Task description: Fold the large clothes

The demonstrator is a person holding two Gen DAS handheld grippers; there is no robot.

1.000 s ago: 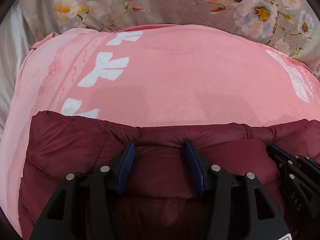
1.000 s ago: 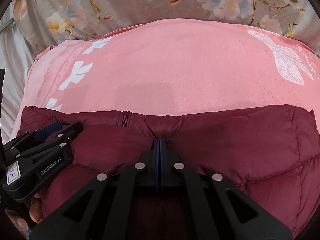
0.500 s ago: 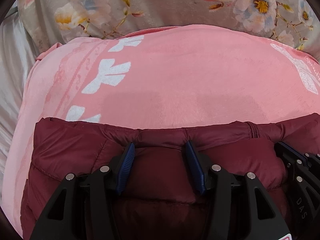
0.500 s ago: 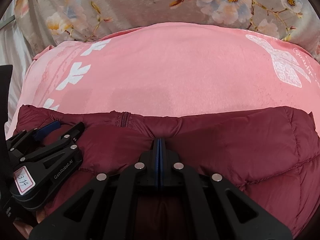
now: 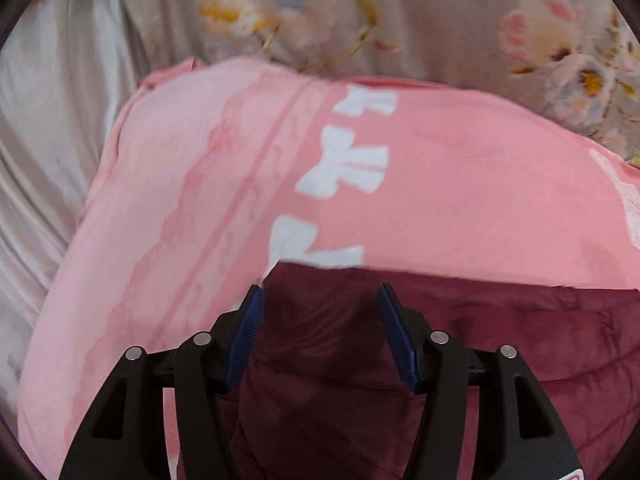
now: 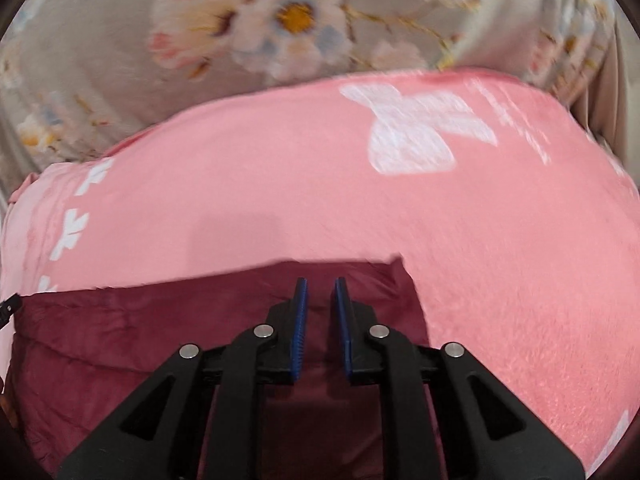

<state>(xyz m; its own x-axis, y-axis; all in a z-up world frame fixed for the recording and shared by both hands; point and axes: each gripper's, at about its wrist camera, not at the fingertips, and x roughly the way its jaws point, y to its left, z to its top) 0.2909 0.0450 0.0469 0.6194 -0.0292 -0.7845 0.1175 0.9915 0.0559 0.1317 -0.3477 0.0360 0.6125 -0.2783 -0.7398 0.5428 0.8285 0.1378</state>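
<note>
The pink blanket (image 6: pixel 304 200) spreads wide, plenty of bare room beyond and to both sides. The maroon jacket (image 5: pixel 500 340) lies folded on it, far edge straight. The left gripper (image 5: pixel 320 320), jaws wide apart, and the right gripper (image 6: pixel 320 312), jaws just parting, grip nothing, each over 1 far corner.

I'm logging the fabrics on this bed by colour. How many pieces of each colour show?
Maroon: 1, the padded jacket
Pink: 1, the blanket with white bows
Floral beige: 1, the bedding
Pale grey: 1, the satin sheet
Total: 4
</note>
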